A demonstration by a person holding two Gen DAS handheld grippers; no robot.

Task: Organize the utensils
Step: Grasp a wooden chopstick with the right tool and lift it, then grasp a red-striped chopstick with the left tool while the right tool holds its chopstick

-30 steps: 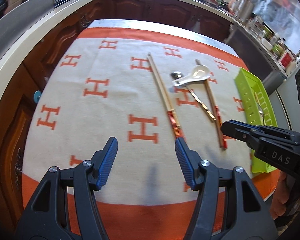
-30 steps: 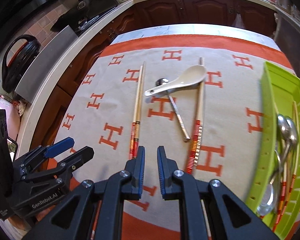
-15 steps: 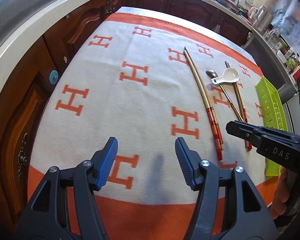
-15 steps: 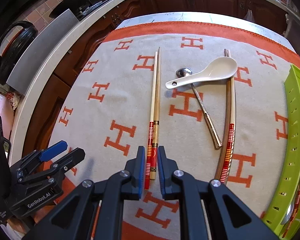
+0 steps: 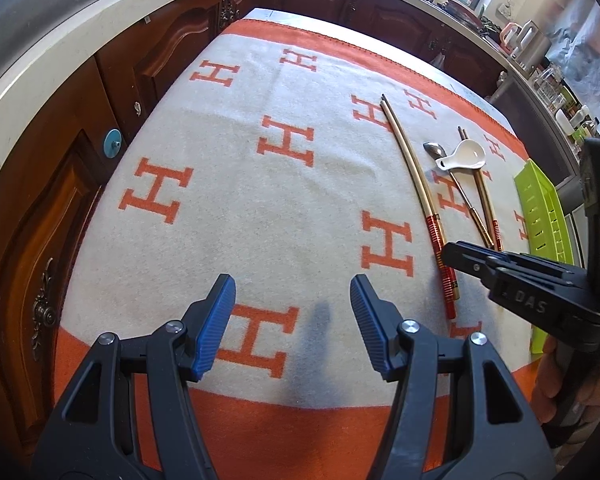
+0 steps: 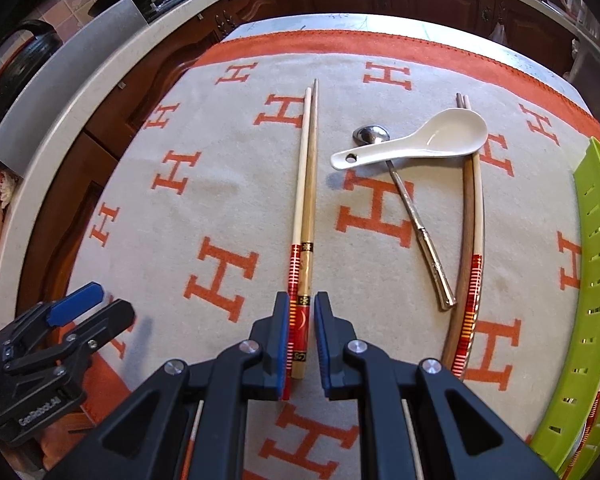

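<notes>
A pair of wooden chopsticks with red ends (image 6: 306, 200) lies on the orange-and-cream cloth (image 6: 228, 200). My right gripper (image 6: 301, 312) straddles their red ends, jaws a narrow gap apart, pads beside the sticks. A white ceramic spoon (image 6: 416, 142) rests across a metal spoon (image 6: 412, 212) and a second chopstick pair (image 6: 474, 220). My left gripper (image 5: 292, 292) is open and empty over bare cloth, left of the chopsticks (image 5: 416, 176). The right gripper also shows in the left wrist view (image 5: 450, 254).
A lime green utensil tray (image 6: 596, 280) stands at the right edge, also in the left wrist view (image 5: 540, 212), with utensils partly visible inside. Dark wood cabinets (image 5: 60, 160) and a counter run along the left and back.
My right gripper has moved forward and down onto the red ends of the left chopstick pair. My left gripper has drifted left and back, away from the utensils.
</notes>
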